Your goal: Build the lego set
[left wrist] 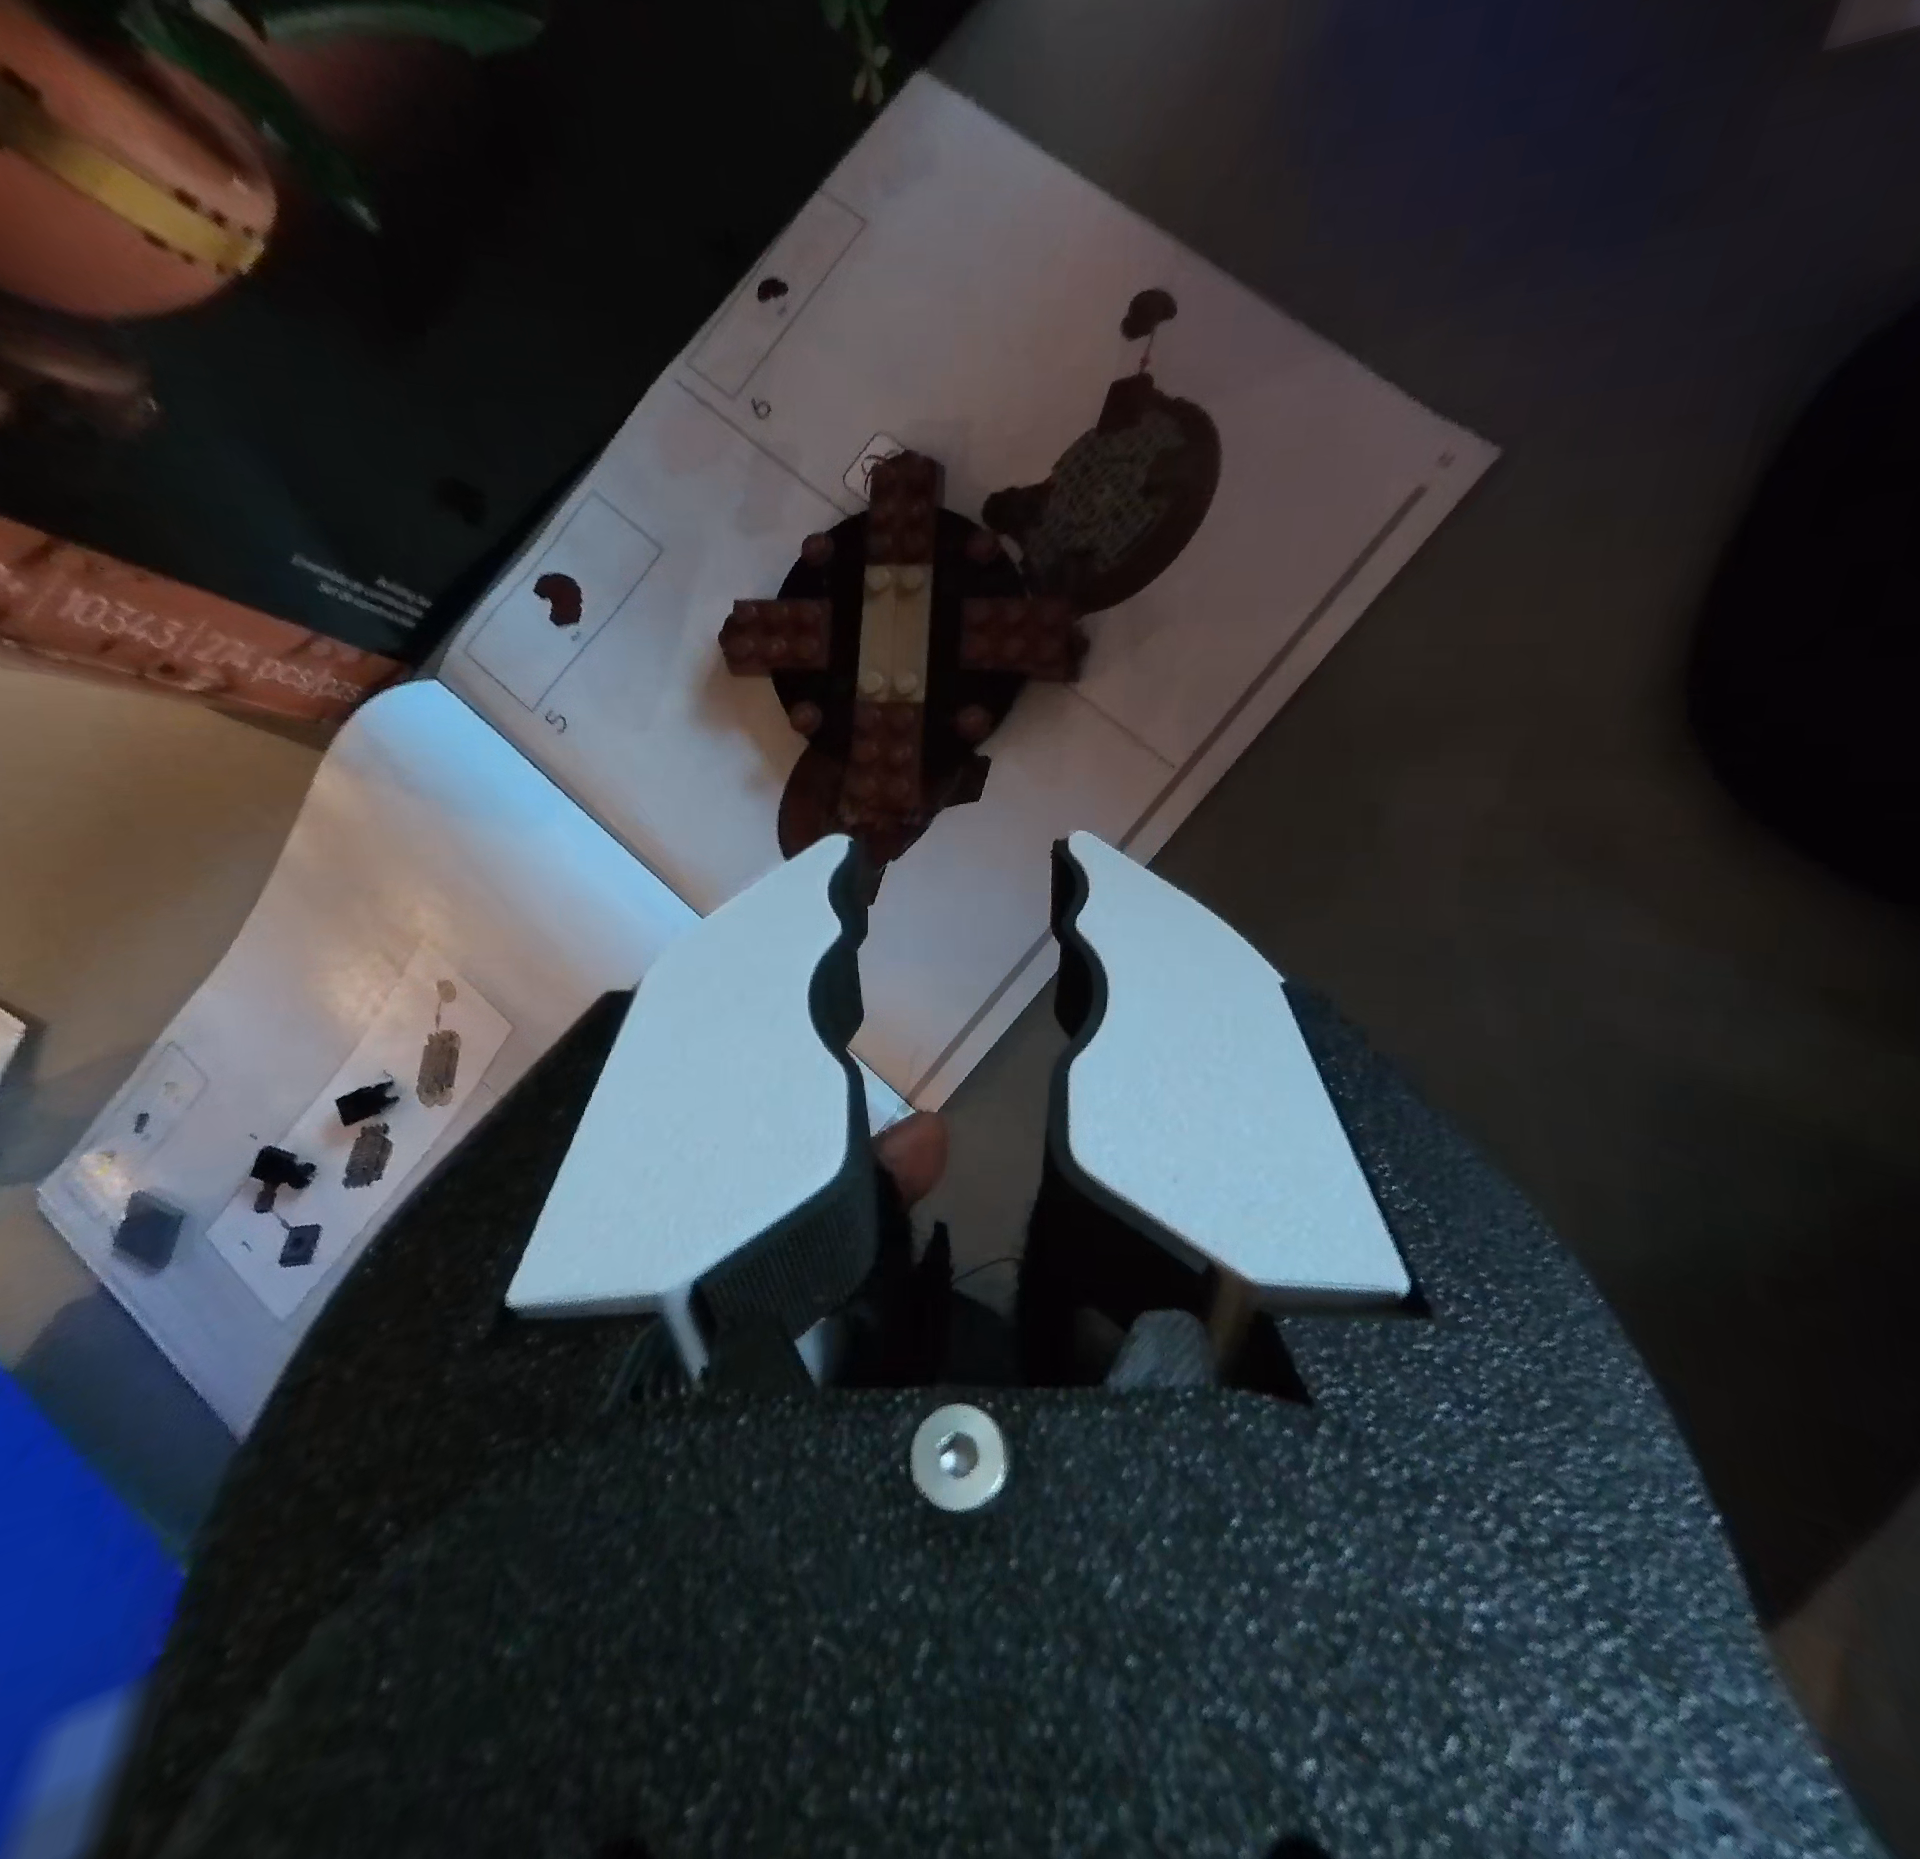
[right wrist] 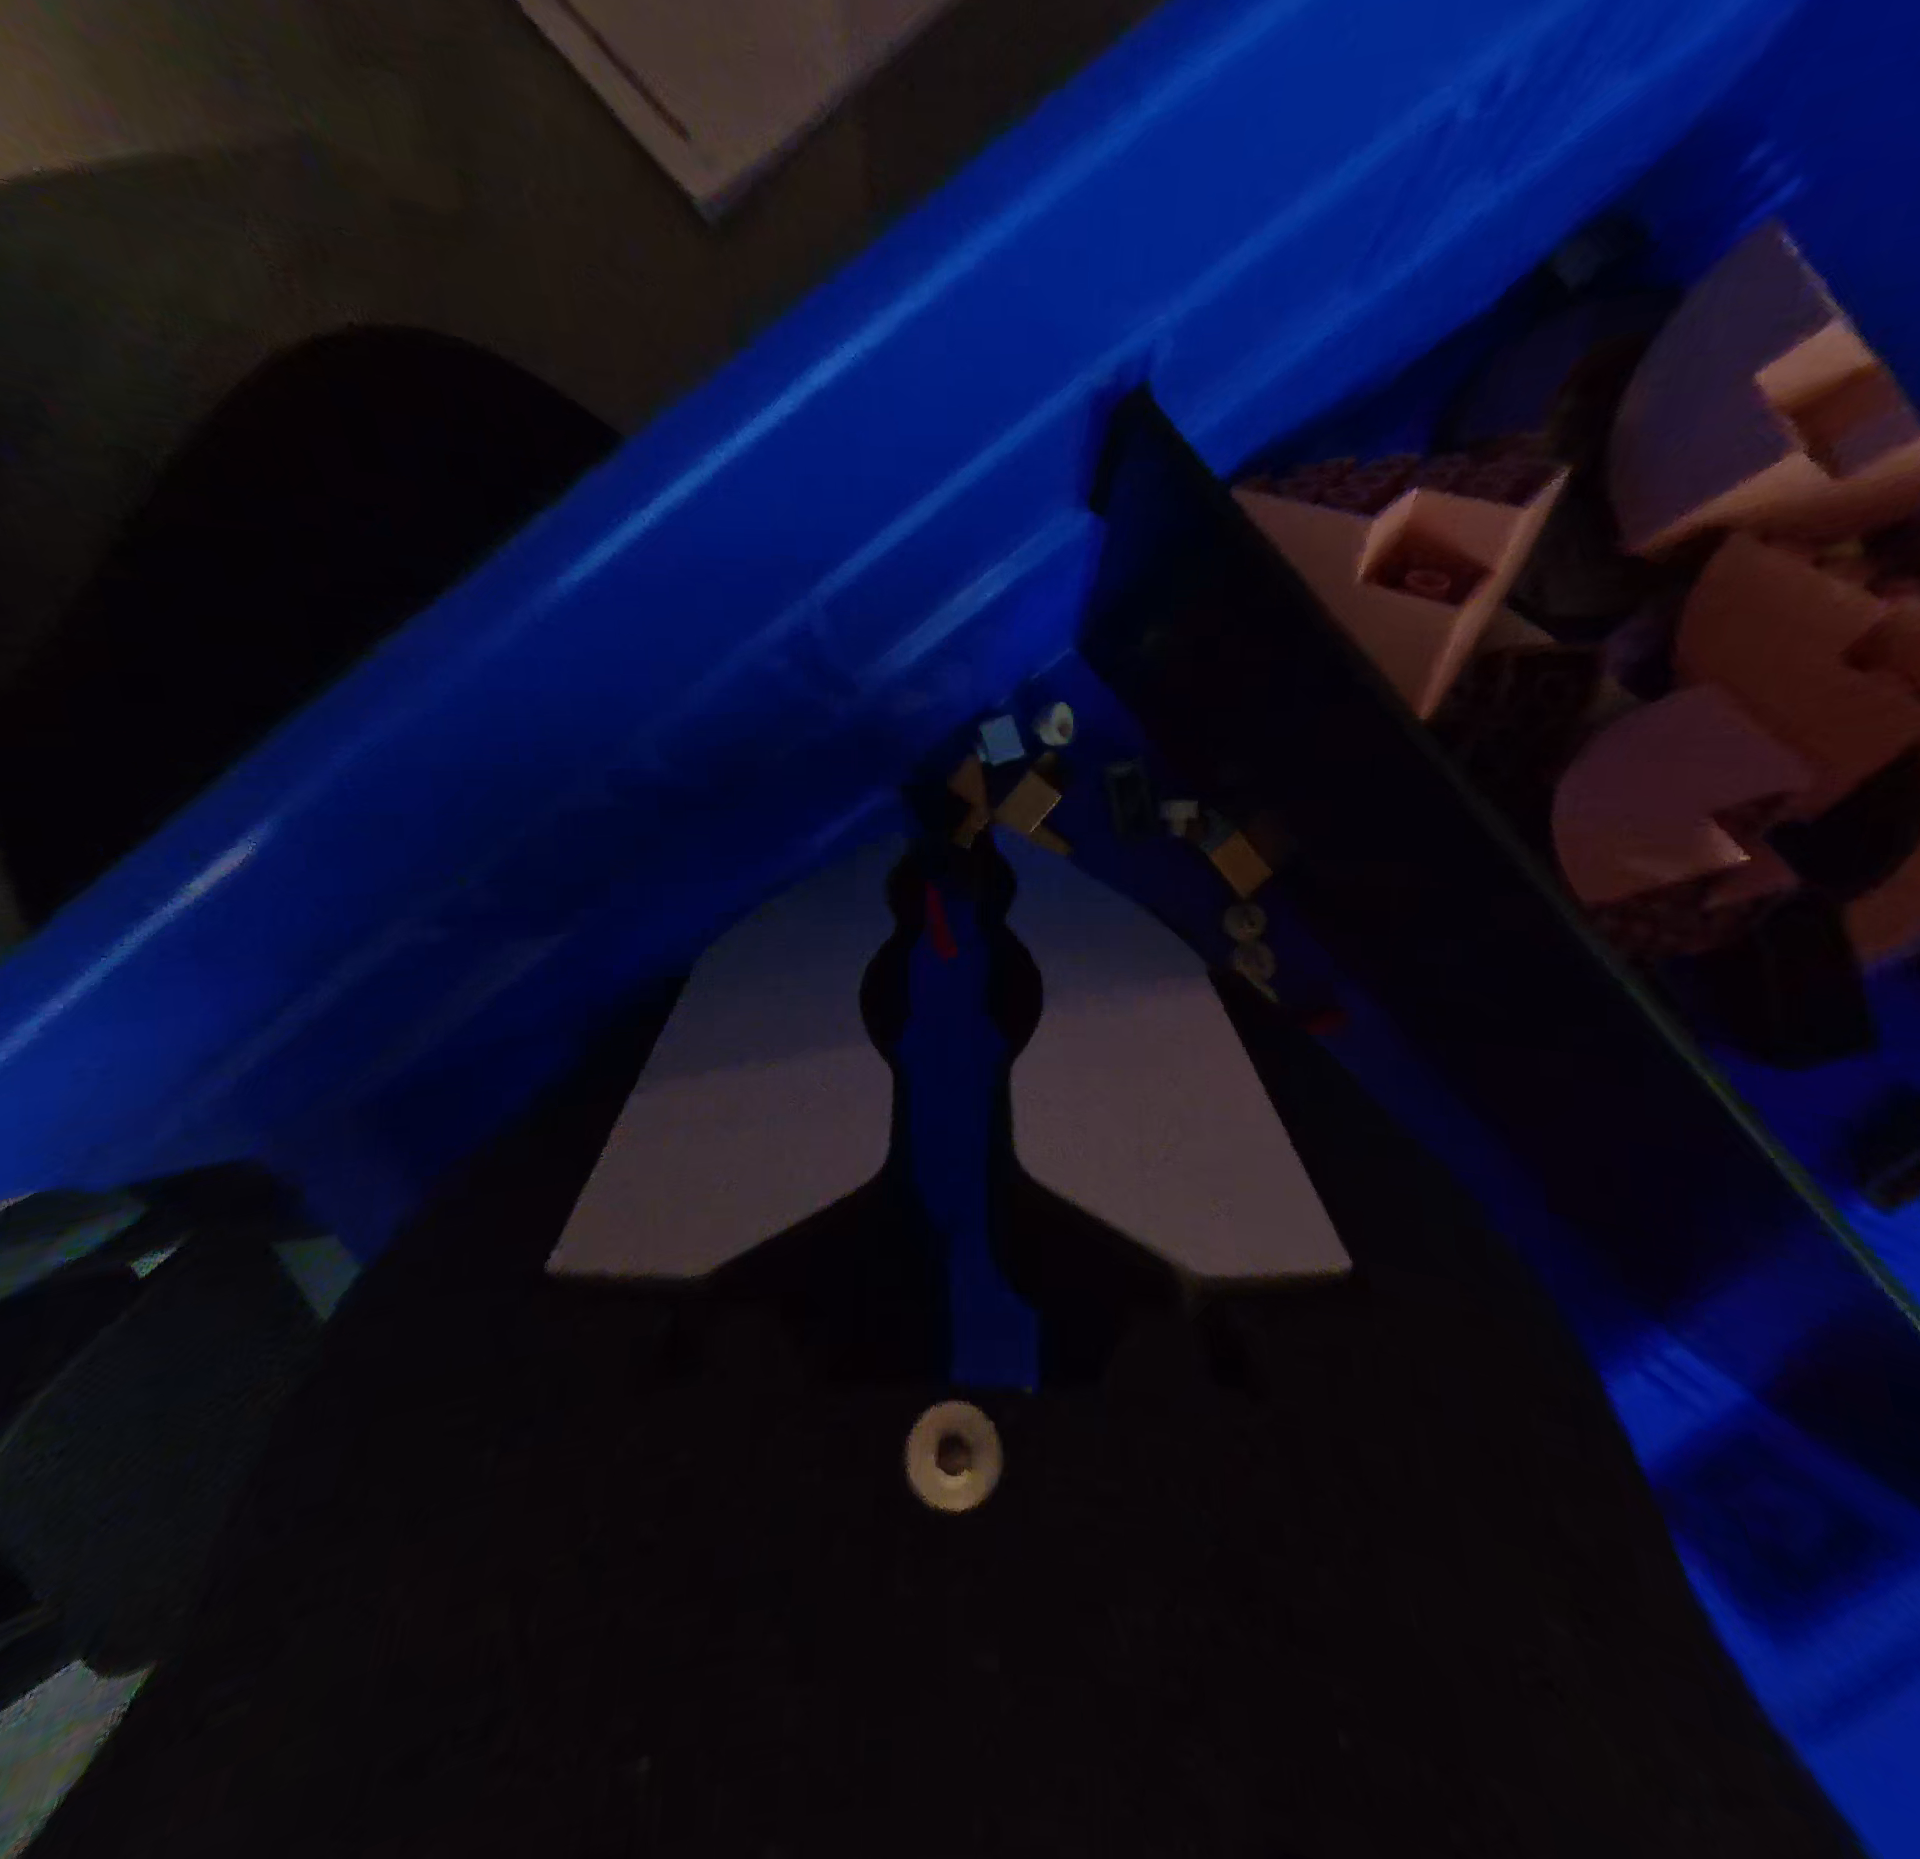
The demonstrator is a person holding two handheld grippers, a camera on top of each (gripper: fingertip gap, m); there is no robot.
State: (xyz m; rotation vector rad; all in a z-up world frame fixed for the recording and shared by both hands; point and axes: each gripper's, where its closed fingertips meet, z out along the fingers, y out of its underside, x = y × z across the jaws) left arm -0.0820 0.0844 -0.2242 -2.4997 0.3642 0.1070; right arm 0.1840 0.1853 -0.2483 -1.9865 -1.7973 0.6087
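A dull grey-brown flat bench (left wrist: 1507, 978) carried the things. A white paper instruction booklet (left wrist: 1299, 521) lay open on it, running from centre towards seven o'clock in the left wrist view. A dark brown and tan toy-brick assembly (left wrist: 894, 656) sat on the booklet's right page. A black printed cardboard box (left wrist: 416, 375) lay at ten o'clock, touching the booklet. A blue plastic compartment bin (right wrist: 727, 562) holding small bricks stood on the bench beside the booklet.

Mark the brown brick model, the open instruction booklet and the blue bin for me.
brown brick model (left wrist: 896, 625): left wrist view, its tan centre strip.
instruction booklet (left wrist: 1278, 604): left wrist view, bare right-hand page.
blue bin (right wrist: 727, 583): right wrist view, its rim.
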